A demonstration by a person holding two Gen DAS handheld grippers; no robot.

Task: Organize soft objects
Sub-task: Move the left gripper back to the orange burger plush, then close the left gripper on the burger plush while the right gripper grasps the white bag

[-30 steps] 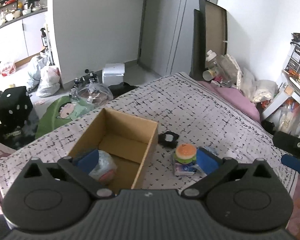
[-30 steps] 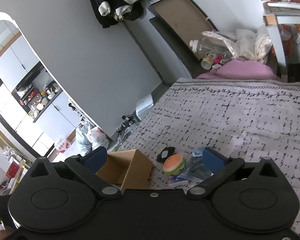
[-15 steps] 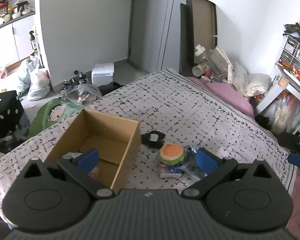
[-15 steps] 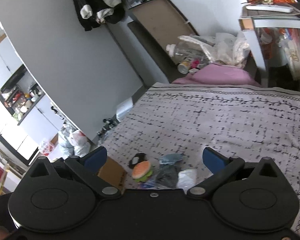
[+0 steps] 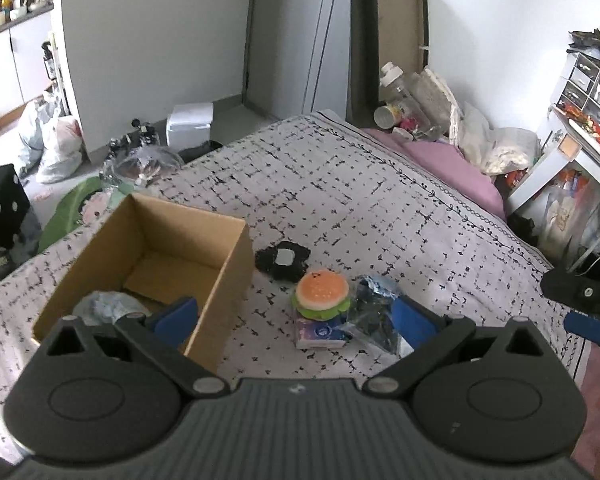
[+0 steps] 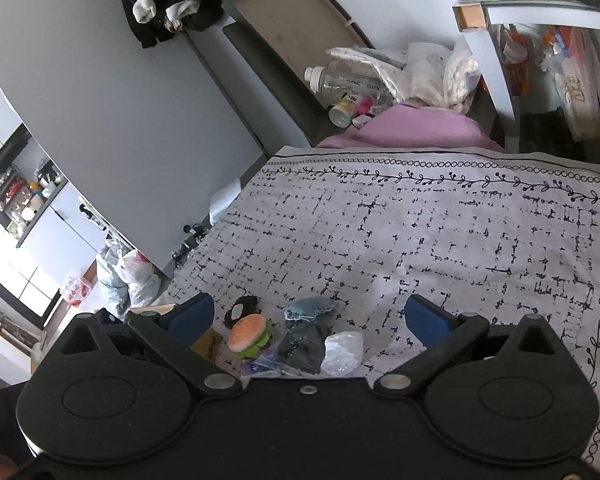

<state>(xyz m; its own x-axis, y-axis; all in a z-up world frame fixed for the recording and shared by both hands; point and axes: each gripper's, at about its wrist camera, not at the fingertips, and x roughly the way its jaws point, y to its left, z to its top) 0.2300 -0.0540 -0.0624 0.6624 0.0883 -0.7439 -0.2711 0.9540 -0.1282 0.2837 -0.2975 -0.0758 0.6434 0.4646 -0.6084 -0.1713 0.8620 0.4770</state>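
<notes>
Left gripper (image 5: 294, 314) has backed off the cardboard box (image 5: 224, 276); fingers spread, empty; bagged item (image 5: 108, 308) sits in the box, so one piece looks done; right gripper (image 6: 306, 318) also spread, swung over the pile; burger plush (image 6: 249, 334) at its 11 o'clock, likely next.

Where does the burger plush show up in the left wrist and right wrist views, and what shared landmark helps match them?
Left wrist: the burger plush sits low centre, on a tissue pack, right of the cardboard box.
Right wrist: the burger plush sits low and left of centre, near the left finger's blue pad.
Shared landmark: the black fuzzy item just beyond the plush on the bed.
</notes>
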